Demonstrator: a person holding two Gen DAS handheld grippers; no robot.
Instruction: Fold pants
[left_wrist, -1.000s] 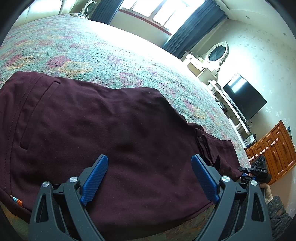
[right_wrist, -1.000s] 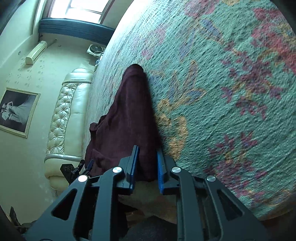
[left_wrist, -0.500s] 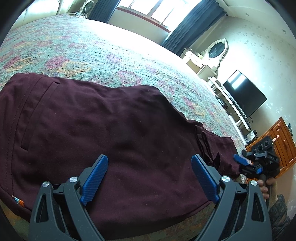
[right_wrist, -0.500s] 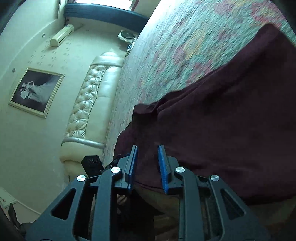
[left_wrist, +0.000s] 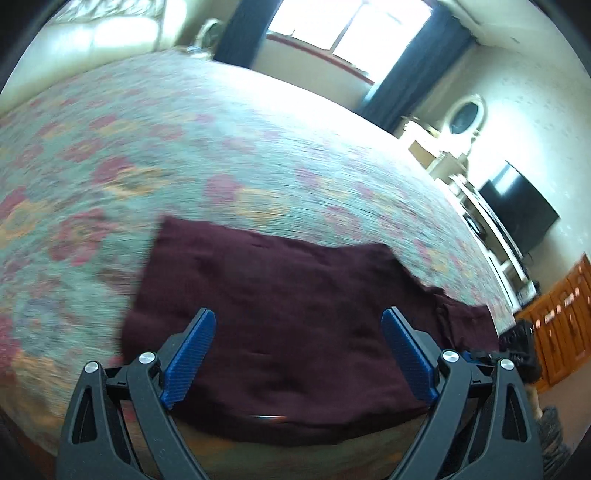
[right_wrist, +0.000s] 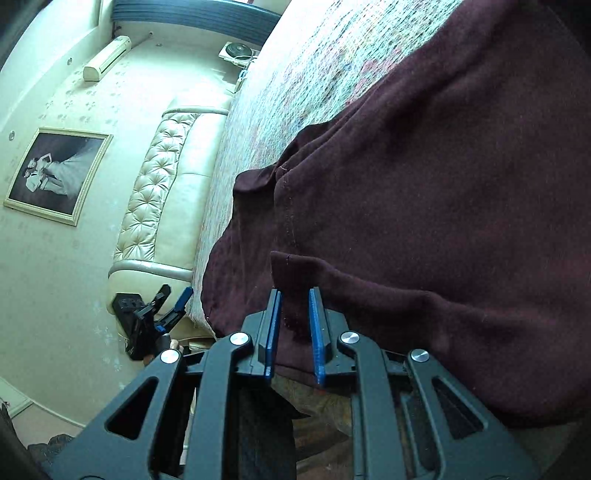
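The maroon pants (left_wrist: 288, 325) lie on the bed (left_wrist: 184, 147), along its near edge. The right tongs (right_wrist: 294, 328) are nearly closed around a fabric fold; the left tongs (left_wrist: 297, 354) hang apart above the pants. Judging by this, a fold is under way; next, carry that fold across.

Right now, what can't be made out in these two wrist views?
- Left wrist view: motion blur smears the floral bedspread, and the dark maroon pants lose their seam and pocket detail.
- Left wrist view: the right gripper is at the frame edge, blurred, its fingers unreadable.
- Right wrist view: whether the right gripper's blue fingers actually pinch the pants; the cloth hides any contact.
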